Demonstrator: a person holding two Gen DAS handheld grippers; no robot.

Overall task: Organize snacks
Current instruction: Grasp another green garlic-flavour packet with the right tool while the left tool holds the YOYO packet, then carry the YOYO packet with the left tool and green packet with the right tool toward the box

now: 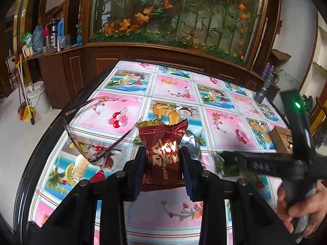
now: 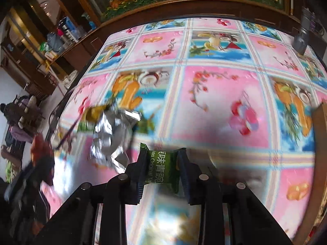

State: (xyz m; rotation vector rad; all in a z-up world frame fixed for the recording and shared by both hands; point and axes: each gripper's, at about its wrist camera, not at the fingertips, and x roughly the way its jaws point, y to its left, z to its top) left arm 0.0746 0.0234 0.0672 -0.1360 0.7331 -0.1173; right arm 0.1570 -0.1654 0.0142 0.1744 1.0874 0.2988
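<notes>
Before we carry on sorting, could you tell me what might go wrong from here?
1. The left gripper pinches the dark red foil snack packet close to the purple-framed glasses; a swing could knock them.
2. The right gripper squeezes the small green snack packet, possibly crushing it.

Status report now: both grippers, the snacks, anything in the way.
Left gripper shut on red snack packet. Right gripper shut on green snack packet. Silver wrapper and eyeglasses lie close by on the table.
</notes>
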